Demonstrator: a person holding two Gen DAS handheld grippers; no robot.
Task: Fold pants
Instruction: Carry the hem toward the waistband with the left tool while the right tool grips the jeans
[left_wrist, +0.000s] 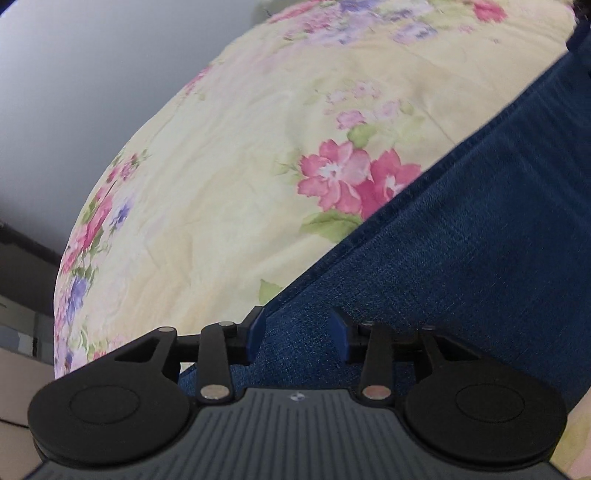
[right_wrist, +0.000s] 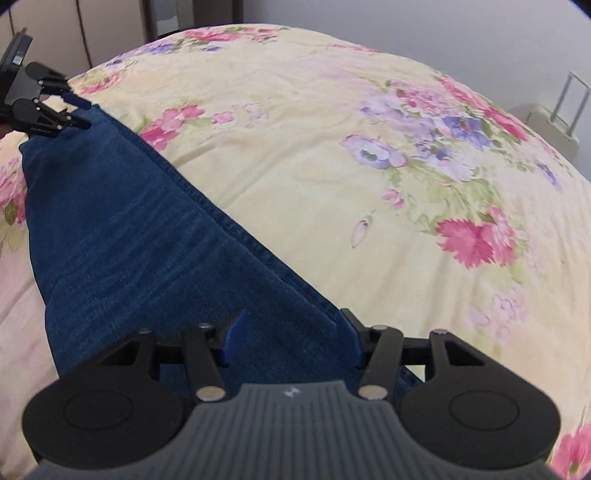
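Denim pants (right_wrist: 140, 236), dark blue, lie as a long folded band on a bed covered by a pale yellow floral sheet (right_wrist: 314, 155). One stitched seam edge of the pants runs diagonally across both views, with sheet showing on the far side of it.

From the right wrist, the right gripper (right_wrist: 291, 339) sits at one end of the band, its blue-padded fingers (right_wrist: 234, 338) spread wide with denim bunched between them; the cloth reaches both pads, though whether they press it is hard to tell at this angle. At the far end of the band, upper left in that view, the left gripper (right_wrist: 75, 112) has its fingertips on either side of the pants' corner.

From the left wrist, the left gripper (left_wrist: 299, 334) shows its fingers (left_wrist: 255, 332) partly open, the denim edge rising between them and filling the gap.

Beyond the bed, a grey wall (left_wrist: 92, 74) stands behind, and a pale suitcase (right_wrist: 554, 122) with a raised handle sits at the right.
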